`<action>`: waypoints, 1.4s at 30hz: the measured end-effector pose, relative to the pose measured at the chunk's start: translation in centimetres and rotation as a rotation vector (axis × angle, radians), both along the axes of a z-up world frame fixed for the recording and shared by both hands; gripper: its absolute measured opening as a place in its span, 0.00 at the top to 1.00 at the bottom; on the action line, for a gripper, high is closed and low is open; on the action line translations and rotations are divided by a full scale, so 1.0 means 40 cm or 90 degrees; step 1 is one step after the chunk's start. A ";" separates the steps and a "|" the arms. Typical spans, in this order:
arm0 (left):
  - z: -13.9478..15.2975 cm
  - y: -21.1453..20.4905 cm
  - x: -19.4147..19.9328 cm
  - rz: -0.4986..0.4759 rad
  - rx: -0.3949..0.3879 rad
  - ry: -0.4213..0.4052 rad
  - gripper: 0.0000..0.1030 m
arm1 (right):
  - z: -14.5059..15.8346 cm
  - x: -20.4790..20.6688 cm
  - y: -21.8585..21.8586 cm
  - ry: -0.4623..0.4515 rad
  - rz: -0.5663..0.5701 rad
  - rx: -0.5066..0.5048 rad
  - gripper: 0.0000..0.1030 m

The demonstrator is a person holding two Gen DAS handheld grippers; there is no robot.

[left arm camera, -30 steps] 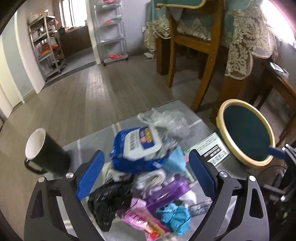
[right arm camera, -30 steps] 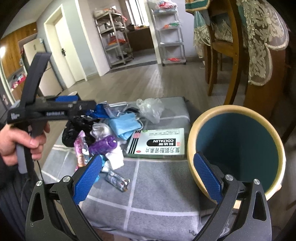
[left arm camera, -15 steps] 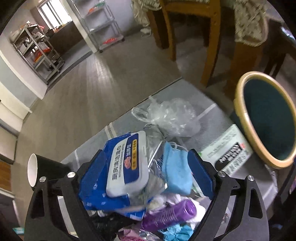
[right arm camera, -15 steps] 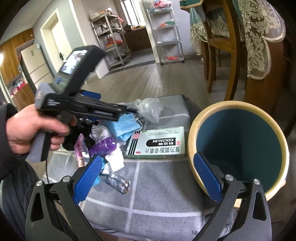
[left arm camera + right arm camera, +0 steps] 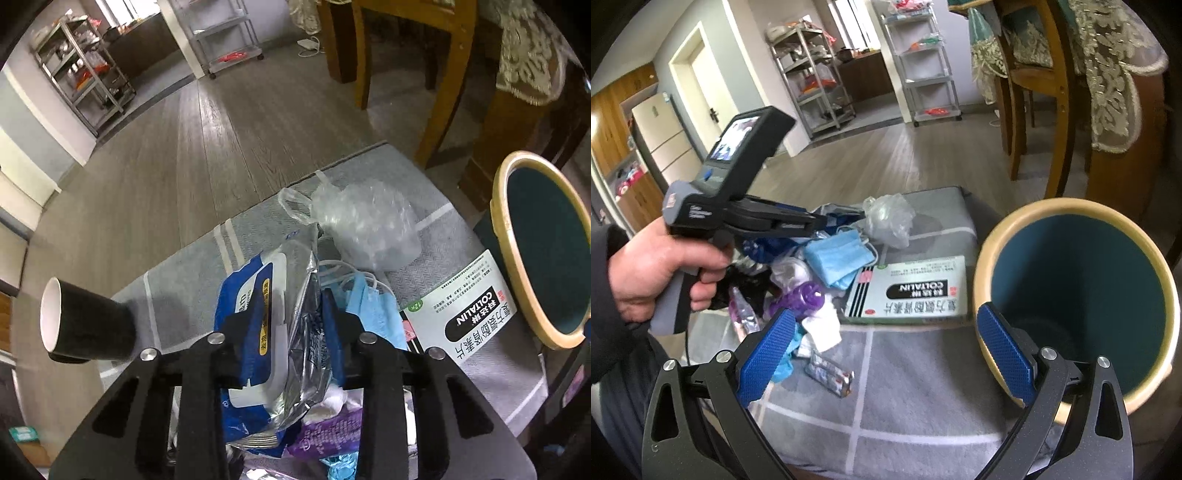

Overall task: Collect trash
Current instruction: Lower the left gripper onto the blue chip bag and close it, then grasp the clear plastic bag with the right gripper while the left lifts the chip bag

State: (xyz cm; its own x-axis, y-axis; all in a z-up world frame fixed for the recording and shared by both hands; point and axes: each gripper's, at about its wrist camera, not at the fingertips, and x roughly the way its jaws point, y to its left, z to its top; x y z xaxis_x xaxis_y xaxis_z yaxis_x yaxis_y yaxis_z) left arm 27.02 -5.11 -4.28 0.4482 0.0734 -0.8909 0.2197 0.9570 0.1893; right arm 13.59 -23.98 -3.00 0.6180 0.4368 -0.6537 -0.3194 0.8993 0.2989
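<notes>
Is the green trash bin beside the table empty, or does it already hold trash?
It looks empty: the right wrist view shows only bare dark green walls inside the bin; its very bottom is shadowed and hidden by the claw.

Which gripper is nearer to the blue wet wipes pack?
Left. The left gripper is closing around the wet wipes pack; the right gripper hangs open, nearer the bin.

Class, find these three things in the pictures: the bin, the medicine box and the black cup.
bin [image 5: 982,258]: right wrist view, on its pale rim, left side.
medicine box [image 5: 916,291]: right wrist view, on the black label of its top face.
black cup [image 5: 96,326]: left wrist view, on its black side wall.
</notes>
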 end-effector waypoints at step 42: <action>0.169 0.297 -0.053 0.113 -0.321 -0.123 0.88 | -0.020 0.334 0.093 0.070 -0.017 0.033 0.95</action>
